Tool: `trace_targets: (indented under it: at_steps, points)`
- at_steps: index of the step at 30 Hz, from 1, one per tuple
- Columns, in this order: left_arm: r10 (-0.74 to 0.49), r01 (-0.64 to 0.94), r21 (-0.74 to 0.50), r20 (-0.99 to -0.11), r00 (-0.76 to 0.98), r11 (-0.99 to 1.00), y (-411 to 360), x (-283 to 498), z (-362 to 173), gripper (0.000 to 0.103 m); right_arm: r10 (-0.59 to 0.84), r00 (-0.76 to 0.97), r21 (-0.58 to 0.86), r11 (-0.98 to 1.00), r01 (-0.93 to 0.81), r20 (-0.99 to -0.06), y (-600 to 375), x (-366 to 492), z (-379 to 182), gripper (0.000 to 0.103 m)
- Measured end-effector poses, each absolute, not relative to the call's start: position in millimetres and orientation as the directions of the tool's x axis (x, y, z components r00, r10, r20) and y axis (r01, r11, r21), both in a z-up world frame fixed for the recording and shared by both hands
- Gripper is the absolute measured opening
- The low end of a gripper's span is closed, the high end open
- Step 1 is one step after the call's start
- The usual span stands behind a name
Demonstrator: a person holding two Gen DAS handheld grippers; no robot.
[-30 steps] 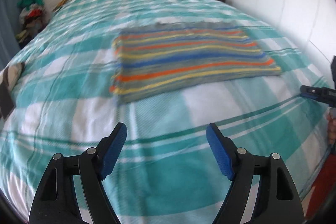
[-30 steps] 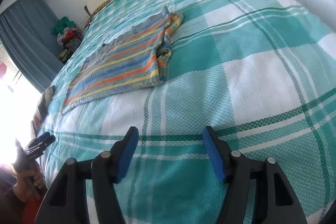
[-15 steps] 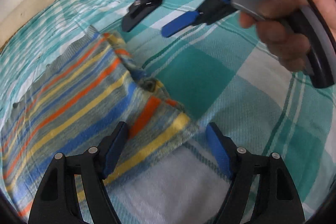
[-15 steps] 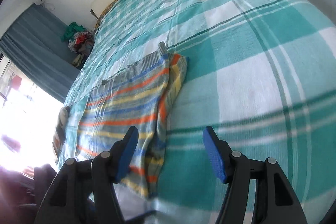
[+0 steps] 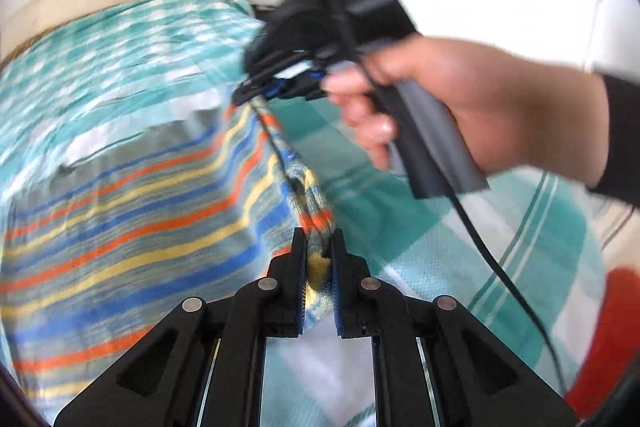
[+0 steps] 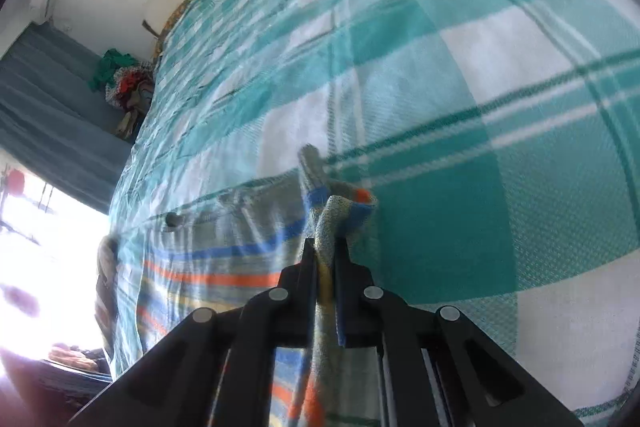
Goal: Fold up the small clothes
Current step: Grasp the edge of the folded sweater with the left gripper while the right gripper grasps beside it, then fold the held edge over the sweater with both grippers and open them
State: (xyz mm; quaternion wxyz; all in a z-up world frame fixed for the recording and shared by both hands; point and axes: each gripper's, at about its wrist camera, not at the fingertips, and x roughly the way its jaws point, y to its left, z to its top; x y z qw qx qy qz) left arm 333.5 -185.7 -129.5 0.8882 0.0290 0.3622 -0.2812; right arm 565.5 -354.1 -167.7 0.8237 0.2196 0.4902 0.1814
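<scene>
- Striped garment [image 5: 132, 211]: knitted piece in blue, orange, yellow and grey bands. It lies spread on the bed across the left half of the left wrist view. Its right-hand edge is now drawn up off the cover into a raised ridge running from lower centre to upper centre of that view.
- Left hand-held gripper [image 5: 318, 247]: bottom centre of its own view. Its jaws were wide apart over bare bedcover a second ago and are now closing on the near corner of the garment, with yellow and blue cloth bunched between the pads.
- Right hand-held gripper [image 6: 324, 251]: its jaws also stood open half a second ago. They are now clamped on the far end of the same edge, with cloth pinched between the pads. It also shows at upper centre of the left wrist view, carried by a hand [image 5: 472, 107].
- Bed [image 6: 500, 75]: teal and white checked cover. Some cover remains bare to the right of the garment in both views.
- Meaning for the task: both ends of one edge now appear secured, so the approach is over. The fold itself, probably carrying this edge across to the opposite side, has likely yet to begin. Blur leaves the evenness of the two grips uncertain.
</scene>
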Motion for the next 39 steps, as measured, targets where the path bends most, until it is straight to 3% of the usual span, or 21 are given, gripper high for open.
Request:
trace_targets:
  at_steps: [8,13,20,23,24,26,31,34,37,39]
  points:
    - [-0.382,0.172,-0.373,-0.619,0.686,0.912,-18,320,-113,0.008,0.623,0.428,0.543,0.782,-0.307,-0.655,-215,566,-103,0.007]
    - [-0.295,-0.001,-0.405,-0.667,0.684,0.914,49,317,-138,0.008,0.645,0.363,0.534,0.763,-0.365,-0.673,-116,567,-118,0.007]
    - [-0.234,-0.108,-0.389,-0.730,0.642,0.915,90,318,-175,0.009,0.637,0.302,0.517,0.761,-0.393,-0.709,-37,569,-158,0.008]
    - [-0.179,-0.156,-0.338,-0.774,0.607,0.928,95,322,-184,0.026,0.767,0.227,0.682,0.639,-0.356,-0.600,-31,569,-176,0.018]
    - [-0.172,-0.161,-0.337,-0.768,0.617,0.928,98,318,-181,0.035,0.792,0.222,0.719,0.610,-0.332,-0.569,-34,567,-179,0.034]
    - [-0.157,-0.161,-0.331,-0.752,0.640,0.930,104,310,-173,0.041,0.794,0.256,0.721,0.607,-0.333,-0.551,-43,558,-170,0.054]
    - [-0.178,-0.102,-0.335,-0.708,0.683,0.937,103,308,-151,0.044,0.697,0.347,0.498,0.702,-0.509,-0.628,-79,512,-127,0.053]
    - [-0.161,-0.089,-0.290,-0.730,0.664,0.953,93,316,-154,0.044,0.640,0.375,0.355,0.721,-0.596,-0.671,-102,466,-117,0.045]
    - [-0.106,-0.129,-0.222,-0.802,0.588,0.966,87,331,-179,0.044,0.630,0.321,0.335,0.698,-0.634,-0.707,-117,420,-138,0.039]
    - [-0.103,-0.140,-0.209,-0.836,0.539,0.968,88,335,-193,0.046,0.556,0.266,0.303,0.725,-0.618,-0.787,-118,399,-176,0.038]
